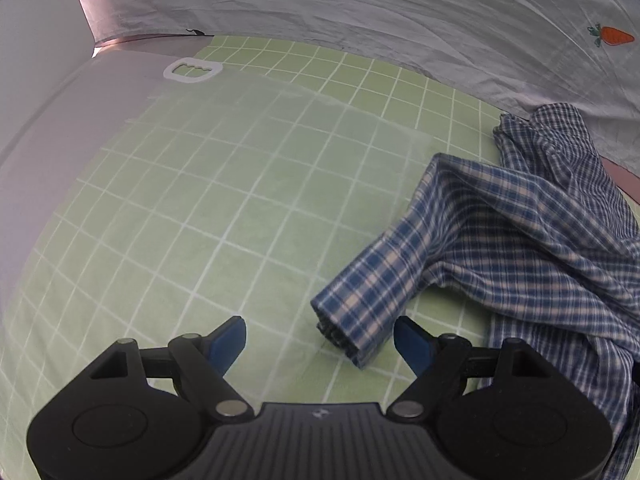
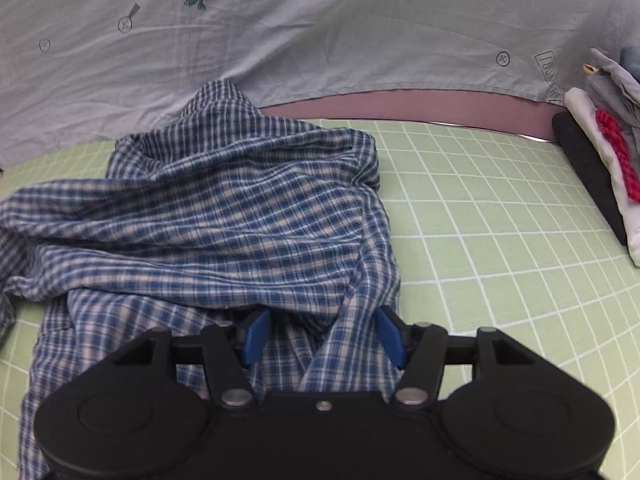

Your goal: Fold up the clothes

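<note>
A blue and white plaid shirt (image 1: 520,236) lies crumpled on the green grid mat (image 1: 200,208). One sleeve reaches toward the left gripper, its cuff (image 1: 352,328) lying between the blue pads. My left gripper (image 1: 320,340) is open, just above the mat, with the cuff between its fingers but not pinched. In the right wrist view the shirt (image 2: 224,208) fills the middle and left. My right gripper (image 2: 322,334) is open right over the shirt's front folds, with cloth bunched between its pads.
A grey printed sheet (image 1: 380,12) with a carrot motif (image 1: 616,35) hangs behind the mat. A white plastic tab (image 1: 192,70) lies at the mat's far left edge. A stack of folded clothes (image 2: 600,160) sits at the right of the mat (image 2: 500,220).
</note>
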The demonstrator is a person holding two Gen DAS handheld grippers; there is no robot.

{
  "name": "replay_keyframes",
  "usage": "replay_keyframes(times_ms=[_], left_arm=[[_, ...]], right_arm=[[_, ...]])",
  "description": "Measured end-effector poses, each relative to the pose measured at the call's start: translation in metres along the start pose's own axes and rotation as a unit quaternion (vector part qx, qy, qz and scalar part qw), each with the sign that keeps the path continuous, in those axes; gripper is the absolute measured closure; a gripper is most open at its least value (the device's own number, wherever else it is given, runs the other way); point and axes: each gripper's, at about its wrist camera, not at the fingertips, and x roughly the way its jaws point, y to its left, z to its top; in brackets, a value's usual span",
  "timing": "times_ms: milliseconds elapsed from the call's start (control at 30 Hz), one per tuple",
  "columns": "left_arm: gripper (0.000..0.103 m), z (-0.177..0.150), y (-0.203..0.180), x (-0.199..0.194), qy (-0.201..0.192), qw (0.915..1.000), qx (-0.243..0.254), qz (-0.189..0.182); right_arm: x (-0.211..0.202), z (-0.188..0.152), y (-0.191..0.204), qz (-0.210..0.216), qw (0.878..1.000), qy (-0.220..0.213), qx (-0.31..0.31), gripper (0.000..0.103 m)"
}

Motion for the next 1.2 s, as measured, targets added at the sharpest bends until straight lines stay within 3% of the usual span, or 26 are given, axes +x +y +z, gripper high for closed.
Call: replay_keyframes(times_ms=[67,133,200,233,267,533,667,700,833,1000,1200], left_arm=[[0.023,0.008,0.003,0.006,-0.01,0.9999,0.003,-0.008],[0.032,0.016,0.005,0.012,-0.02,0.9997,0.006,-0.015],[0.065,0.024,0.008,0.017,-0.022,0.9992,0.0,-0.035],[0.076,0.027,0.01,0.017,-0.023,0.9988,-0.003,-0.043],[0.097,0.031,0.013,0.015,-0.027,0.9985,-0.005,-0.048],[0.101,0.057,0.045,-0.019,-0.07,0.9921,-0.032,-0.099],[0.101,0.068,0.065,-0.031,-0.086,0.9914,-0.047,-0.086],[0.101,0.07,0.069,-0.028,-0.082,0.9923,-0.051,-0.078],[0.101,0.061,0.085,0.011,-0.02,0.9946,-0.086,-0.056],[0.1,0.046,0.092,0.025,-0.003,0.9933,-0.102,-0.053],[0.1,0.054,0.093,0.038,0.0,0.9918,-0.12,-0.044]], right_arm=[[0.007,0.001,0.003,-0.012,1.0,0.001,-0.015,0.038],[0.012,0.004,0.006,-0.024,0.999,0.0,-0.027,0.036],[0.012,0.008,0.007,-0.034,0.999,-0.012,-0.029,0.036],[0.011,0.011,0.008,-0.039,0.999,-0.017,-0.031,0.036],[0.011,0.013,0.008,-0.044,0.998,-0.023,-0.032,0.036],[-0.018,0.041,0.0,-0.045,0.994,-0.101,0.004,0.037],[-0.029,0.049,0.008,-0.011,0.993,-0.117,0.003,0.031],[-0.025,0.049,0.011,0.0,0.994,-0.109,-0.005,0.027],[0.005,0.038,0.018,0.035,0.999,-0.028,-0.009,0.028],[0.0,0.032,0.005,0.042,0.999,-0.021,0.004,0.025],[0.016,0.025,0.002,0.033,0.999,0.008,-0.007,0.023]])
